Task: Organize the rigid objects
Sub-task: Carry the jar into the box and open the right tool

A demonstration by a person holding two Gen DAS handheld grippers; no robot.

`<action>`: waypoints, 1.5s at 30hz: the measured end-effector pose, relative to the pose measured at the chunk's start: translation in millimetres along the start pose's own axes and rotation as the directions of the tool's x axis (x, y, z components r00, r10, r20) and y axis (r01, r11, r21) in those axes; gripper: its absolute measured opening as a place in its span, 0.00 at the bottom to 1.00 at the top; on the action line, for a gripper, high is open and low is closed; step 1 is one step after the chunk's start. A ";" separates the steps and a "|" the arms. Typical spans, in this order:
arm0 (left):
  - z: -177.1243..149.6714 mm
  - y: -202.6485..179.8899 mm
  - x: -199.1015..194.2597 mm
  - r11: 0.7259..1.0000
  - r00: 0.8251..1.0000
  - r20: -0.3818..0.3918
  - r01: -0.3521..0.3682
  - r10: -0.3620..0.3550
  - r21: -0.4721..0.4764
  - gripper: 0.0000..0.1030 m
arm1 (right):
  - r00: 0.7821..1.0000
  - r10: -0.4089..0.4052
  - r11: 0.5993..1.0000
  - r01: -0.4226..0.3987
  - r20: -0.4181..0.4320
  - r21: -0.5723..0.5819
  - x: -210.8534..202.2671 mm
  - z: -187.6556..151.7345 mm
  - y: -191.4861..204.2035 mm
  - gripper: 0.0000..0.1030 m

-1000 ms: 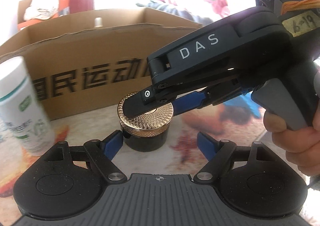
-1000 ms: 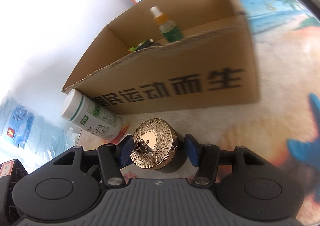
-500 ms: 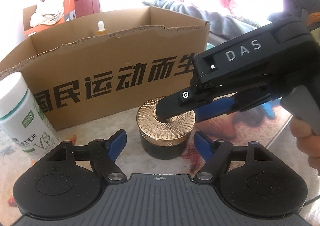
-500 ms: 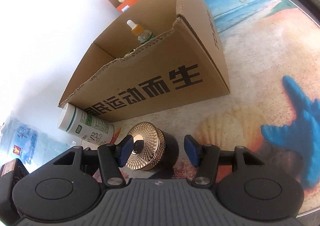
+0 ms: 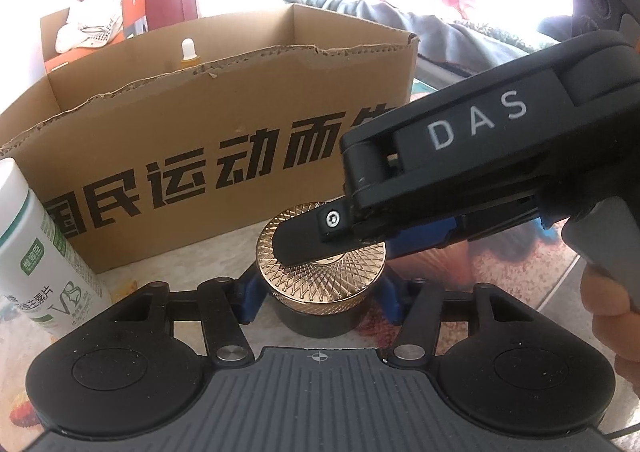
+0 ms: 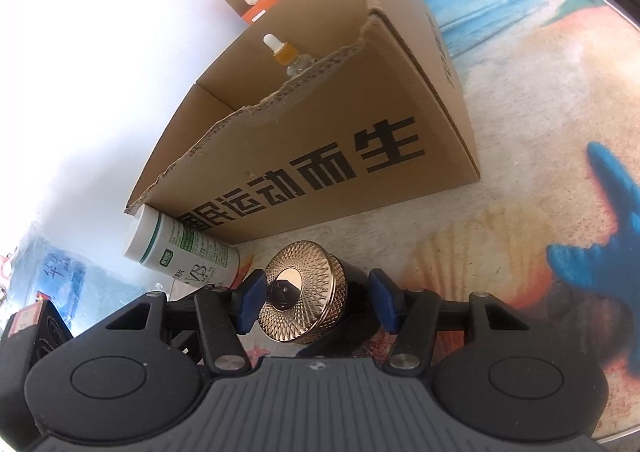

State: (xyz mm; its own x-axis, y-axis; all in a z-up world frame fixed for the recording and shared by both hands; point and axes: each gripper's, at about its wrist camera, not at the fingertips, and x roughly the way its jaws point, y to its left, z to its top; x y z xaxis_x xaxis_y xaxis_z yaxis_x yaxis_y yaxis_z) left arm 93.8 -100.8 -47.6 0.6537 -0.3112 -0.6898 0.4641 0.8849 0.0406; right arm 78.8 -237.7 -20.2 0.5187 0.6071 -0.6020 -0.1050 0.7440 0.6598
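In the left wrist view, the left gripper (image 5: 318, 298) straddles a dark jar with a gold patterned lid (image 5: 320, 272) that stands on the beach-print tabletop (image 5: 472, 272). Its jaws are closing, with the blue pads (image 5: 248, 302) close against the jar's sides; whether they already press on it I cannot tell. The right gripper (image 5: 296, 244) reaches in from the right, one black finger lying over the lid. Behind stands a cardboard box (image 5: 208, 156) with a dropper bottle (image 5: 188, 52) inside, and a white supplement bottle (image 5: 40, 252) stands at the left. In the right wrist view, the right gripper (image 6: 316, 302) sits half open around the jar (image 6: 308, 296): the left pad (image 6: 252, 300) touches the lid's edge, the right pad (image 6: 380, 300) stands clear of it. The white bottle (image 6: 180, 248) stands just beside the box (image 6: 320, 156).
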 end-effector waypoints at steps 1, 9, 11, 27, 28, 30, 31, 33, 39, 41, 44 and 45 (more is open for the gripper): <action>0.1 -0.4 -1.8 1.000 1.000 0.004 -0.003 0.003 -0.001 0.55 | 1.000 -0.001 1.000 0.001 0.002 -0.007 -0.8 -0.6 2.1 0.58; 15.3 -3.0 -50.4 0.999 0.994 0.104 -0.033 0.033 -0.001 0.54 | 0.997 0.035 0.995 -0.029 0.062 -0.093 -30.0 3.2 39.0 0.57; 26.7 -1.3 -67.3 0.999 0.987 0.152 -0.044 0.044 -0.002 0.54 | 0.994 0.056 0.989 -0.043 0.091 -0.139 -42.6 10.5 54.8 0.57; 143.2 54.7 -2.0 0.951 0.998 0.043 0.050 -0.039 -0.304 0.54 | 0.997 -0.048 0.954 0.029 -0.055 -0.300 -11.9 159.9 90.4 0.58; 144.8 58.2 4.1 0.941 0.998 0.025 0.058 -0.052 -0.332 0.54 | 0.995 -0.066 0.950 0.039 -0.077 -0.309 -2.8 166.5 87.3 0.58; 147.1 64.9 19.0 0.922 0.997 -0.012 0.064 -0.074 -0.381 0.54 | 0.989 -0.096 0.948 0.056 -0.116 -0.313 14.1 177.7 80.5 0.58; 148.5 68.2 26.3 0.913 0.996 -0.027 0.062 -0.080 -0.404 0.54 | 0.985 -0.110 0.944 0.061 -0.134 -0.324 22.5 183.1 78.6 0.58; 150.0 70.2 37.1 0.905 0.995 -0.050 0.052 -0.081 -0.422 0.54 | 0.978 -0.132 0.937 0.069 -0.163 -0.343 36.6 191.9 75.5 0.58; 158.0 79.3 67.8 0.872 0.989 -0.116 0.024 -0.092 -0.489 0.54 | 0.955 -0.206 0.901 0.100 -0.214 -0.422 66.2 207.3 68.3 0.57; 159.8 80.8 72.3 0.862 0.987 -0.128 0.018 -0.096 -0.507 0.55 | 0.951 -0.219 0.893 0.105 -0.219 -0.438 72.3 210.9 66.6 0.56; 162.4 83.6 79.1 0.837 0.982 -0.143 0.027 -0.125 -0.547 0.57 | 0.949 -0.234 0.874 0.111 -0.210 -0.474 78.1 214.9 67.3 0.56; 162.2 85.9 81.7 0.819 0.979 -0.149 0.030 -0.140 -0.573 0.57 | 0.949 -0.236 0.870 0.111 -0.208 -0.481 79.3 215.8 67.5 0.56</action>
State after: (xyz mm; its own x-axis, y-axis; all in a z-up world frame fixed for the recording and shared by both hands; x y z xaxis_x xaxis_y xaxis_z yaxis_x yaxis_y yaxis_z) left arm 284.1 -106.4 16.8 0.4858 -0.3769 -0.7886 0.0572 0.9140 -0.4016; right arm 295.9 -199.6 73.7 0.3410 0.4588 -0.8205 -0.4420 0.8486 0.2908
